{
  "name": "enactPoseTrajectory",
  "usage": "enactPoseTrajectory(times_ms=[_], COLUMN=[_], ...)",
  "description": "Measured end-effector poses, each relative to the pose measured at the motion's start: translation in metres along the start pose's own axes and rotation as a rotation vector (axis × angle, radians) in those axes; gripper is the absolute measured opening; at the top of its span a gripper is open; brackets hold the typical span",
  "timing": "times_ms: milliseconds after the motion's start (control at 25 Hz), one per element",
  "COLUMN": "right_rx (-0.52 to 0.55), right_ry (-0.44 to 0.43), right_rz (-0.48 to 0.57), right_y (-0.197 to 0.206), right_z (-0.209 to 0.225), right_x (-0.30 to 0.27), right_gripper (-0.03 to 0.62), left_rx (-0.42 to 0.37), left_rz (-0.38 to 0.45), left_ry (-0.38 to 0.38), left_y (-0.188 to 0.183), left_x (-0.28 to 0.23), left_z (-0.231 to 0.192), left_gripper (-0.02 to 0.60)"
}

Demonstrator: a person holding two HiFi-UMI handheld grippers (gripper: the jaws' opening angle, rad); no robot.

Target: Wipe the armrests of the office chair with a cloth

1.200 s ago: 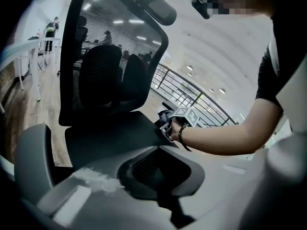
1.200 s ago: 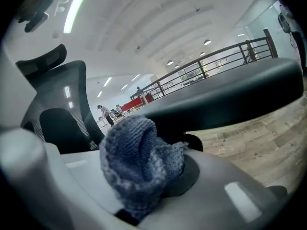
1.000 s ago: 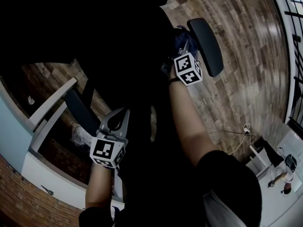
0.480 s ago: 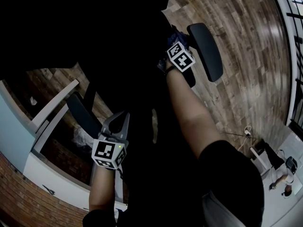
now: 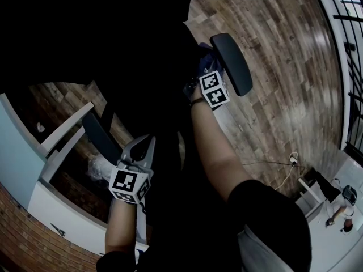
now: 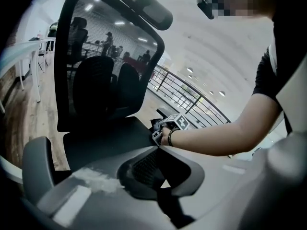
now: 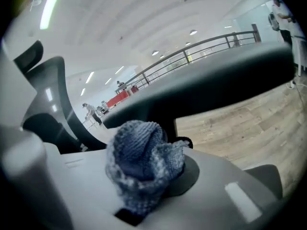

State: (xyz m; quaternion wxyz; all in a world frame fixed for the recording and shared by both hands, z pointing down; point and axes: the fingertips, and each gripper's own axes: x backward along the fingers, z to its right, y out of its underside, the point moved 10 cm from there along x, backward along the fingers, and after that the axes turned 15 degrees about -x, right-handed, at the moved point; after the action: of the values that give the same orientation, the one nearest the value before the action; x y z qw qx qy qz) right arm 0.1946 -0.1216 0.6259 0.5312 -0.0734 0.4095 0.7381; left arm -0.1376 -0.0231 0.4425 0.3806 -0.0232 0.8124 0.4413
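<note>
The black office chair's right armrest [image 5: 231,64] lies over the wood floor in the head view. A blue knitted cloth [image 5: 201,58] is bunched against its inner side, and my right gripper [image 5: 204,69] is shut on it. In the right gripper view the cloth [image 7: 144,162] fills the jaws, with the dark armrest [image 7: 206,90] just beyond it. My left gripper [image 5: 147,139] hangs shut and holds nothing, close to the left armrest [image 5: 101,137]. In the left gripper view its jaws [image 6: 160,176] point across the seat [image 6: 108,138] at the mesh backrest [image 6: 105,66].
A white desk frame [image 5: 62,132] and a brick wall [image 5: 34,237] stand at the left. A cable [image 5: 283,169] trails over the floor at the right. A railing [image 5: 351,44] runs along the far right. People stand in the distance.
My right gripper slid the cloth up along the right armrest, then back down. The left gripper has stayed where it was.
</note>
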Motion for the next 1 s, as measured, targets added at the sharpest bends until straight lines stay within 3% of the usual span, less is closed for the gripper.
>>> enactPoseTrajectory(times_ms=[120, 240, 360, 480, 640, 800, 1000], right_rx=[-0.026, 0.055, 0.226, 0.501, 0.823, 0.950, 1.058], right_ry=[0.016, 0.005, -0.087, -0.222, -0.377, -0.458, -0.539], right_rz=[0.020, -0.043, -0.126, -0.198, -0.180, -0.160, -0.168], right_y=[-0.012, -0.013, -0.019, -0.038, -0.072, -0.104, -0.129], right_z=[-0.001, -0.007, -0.019, -0.045, -0.077, -0.095, -0.103], right_x=[0.019, 0.036, 0.073, 0.114, 0.171, 0.210, 0.239], right_gripper=[0.048, 0.048, 0.048, 0.046, 0.046, 0.048, 0.048], left_rx=[-0.016, -0.024, -0.006, 0.001, -0.025, -0.064, -0.142], left_rz=[0.020, 0.043, 0.071, 0.088, 0.130, 0.176, 0.221], left_ry=[-0.001, -0.013, -0.065, -0.142, -0.220, -0.271, -0.252], left_y=[-0.012, -0.020, -0.020, -0.021, -0.026, -0.045, -0.076], left_x=[0.010, 0.025, 0.044, 0.061, 0.089, 0.092, 0.082], left_z=[0.005, 0.003, 0.000, -0.006, -0.014, -0.012, 0.009], left_gripper=[0.006, 0.006, 0.006, 0.006, 0.006, 0.006, 0.006])
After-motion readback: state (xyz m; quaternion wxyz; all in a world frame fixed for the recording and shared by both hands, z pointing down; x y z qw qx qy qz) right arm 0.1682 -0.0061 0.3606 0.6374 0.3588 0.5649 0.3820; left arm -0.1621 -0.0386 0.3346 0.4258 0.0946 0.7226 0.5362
